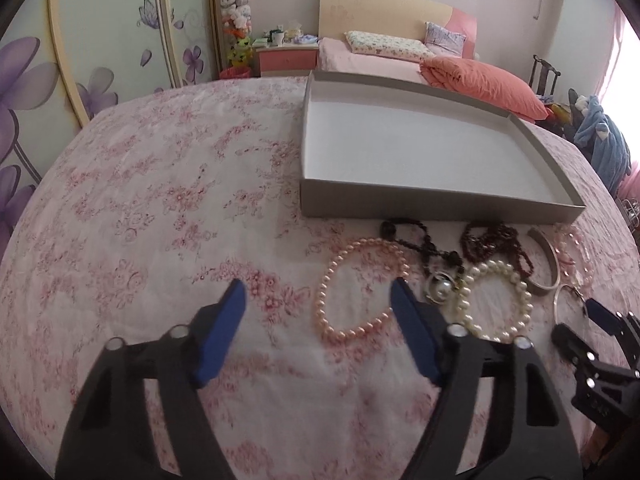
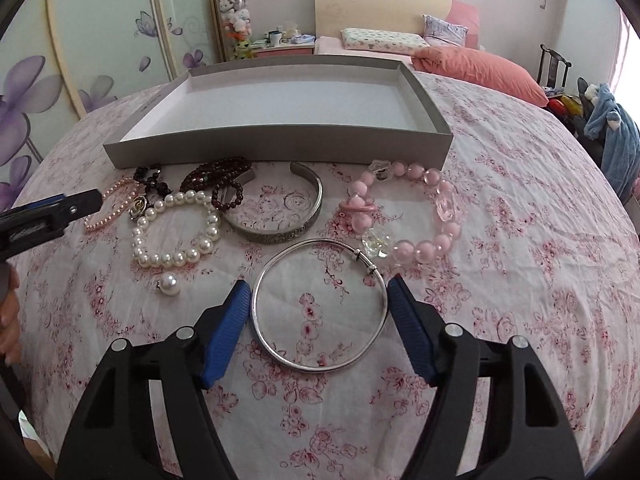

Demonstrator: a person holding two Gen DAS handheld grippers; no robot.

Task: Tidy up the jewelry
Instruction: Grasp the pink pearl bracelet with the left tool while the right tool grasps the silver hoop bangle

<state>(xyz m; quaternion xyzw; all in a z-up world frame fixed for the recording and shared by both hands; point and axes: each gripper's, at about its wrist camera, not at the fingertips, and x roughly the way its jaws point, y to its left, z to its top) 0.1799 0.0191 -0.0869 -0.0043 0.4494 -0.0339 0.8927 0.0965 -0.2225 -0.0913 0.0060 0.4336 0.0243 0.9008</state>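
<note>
- The right gripper (image 2: 318,300) straddles the thin silver bangle (image 2: 320,306), which lies flat on the floral tablecloth (image 2: 520,240). One blue pad (image 2: 230,320) sits just outside the ring's left edge and the other just outside its right edge. I cannot tell whether either pad touches the metal; the jaws look released, with nothing lifted.
- The bangle's clasp faces up and to the right, toward the pink bead bracelet (image 2: 404,216). Being a round hoop, it has no long axis, so squeezing across its width is what the move turns on.
- The grey shallow box (image 2: 280,146) lies straight ahead beyond the jewelry row, its near wall just behind the pieces. It holds nothing I can see.
- The left gripper (image 1: 318,300) hovers with jaws apart over the pale pink pearl bracelet (image 1: 356,288). Its right pad overlaps that bracelet's right side, while the left pad stands over bare cloth, so the loop is not centred between the jaws.
- Beside that lie the white pearl bracelet (image 2: 176,228), dark bead strands (image 2: 216,178), a wide silver cuff (image 2: 280,216) and a loose pearl charm (image 2: 169,281).
- My judgement: the right hand is nearer a grasp, and the bangle goes forward into the box.
</note>
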